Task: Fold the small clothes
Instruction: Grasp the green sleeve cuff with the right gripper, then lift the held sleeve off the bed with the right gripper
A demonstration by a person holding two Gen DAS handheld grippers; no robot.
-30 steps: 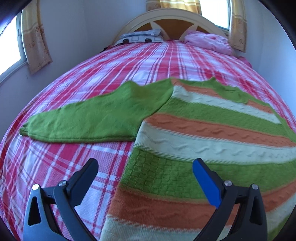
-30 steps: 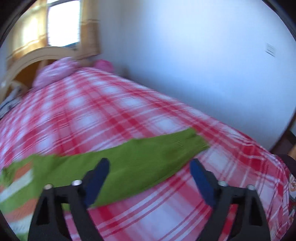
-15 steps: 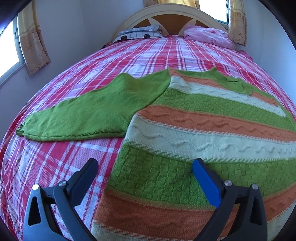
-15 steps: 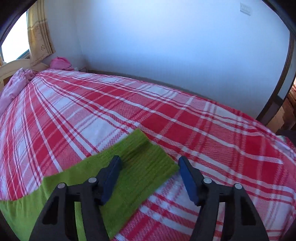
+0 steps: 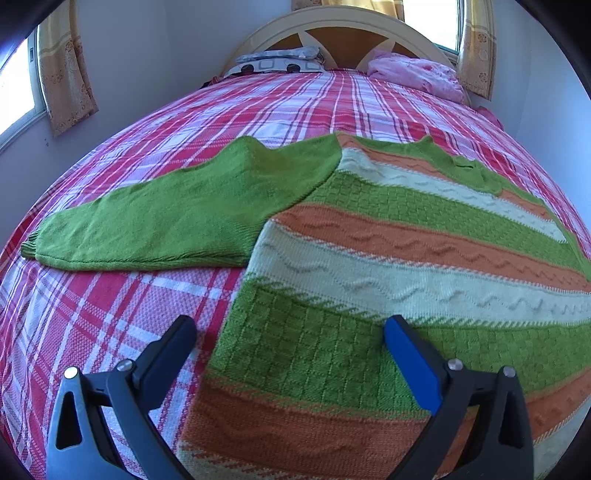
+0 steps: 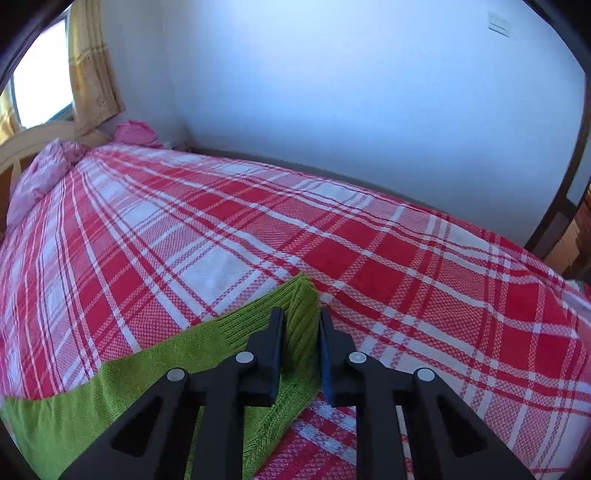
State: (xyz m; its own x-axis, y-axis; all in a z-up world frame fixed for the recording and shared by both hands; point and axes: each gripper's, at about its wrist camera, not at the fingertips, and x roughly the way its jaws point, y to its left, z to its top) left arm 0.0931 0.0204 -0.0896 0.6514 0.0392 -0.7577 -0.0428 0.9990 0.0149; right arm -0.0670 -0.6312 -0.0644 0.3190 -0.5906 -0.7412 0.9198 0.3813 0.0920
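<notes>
A: What lies around the striped knit sweater?

B: It is spread flat on a bed with a red-and-white plaid bedspread. At the head stands a cream arched headboard. Against it lie a grey patterned pillow on the left and a crumpled pink cloth on the right. A yellow curtain hangs by the window on the left wall, and another one beside the headboard.

A: Does anything sit on top of the sweater?

B: Nothing rests on its body. The plain green left sleeve stretches out sideways across the plaid, flat and uncovered.

A: And the grippers?

B: The left gripper has its jaws spread wide, holding nothing. It hovers over the hem corner of the sweater, one finger above the plaid and the blue-padded one above the green checked band. The right gripper is clamped on the ribbed cuff of the right sleeve, and the knit bunches up into a ridge between its fingers.

A: Give me the count.

B: One sweater, two sleeves, two grippers, one pillow, one pink cloth and two curtains in the left wrist view. The right wrist view shows one curtain, a bare pale wall and a dark door frame at the right edge.
</notes>
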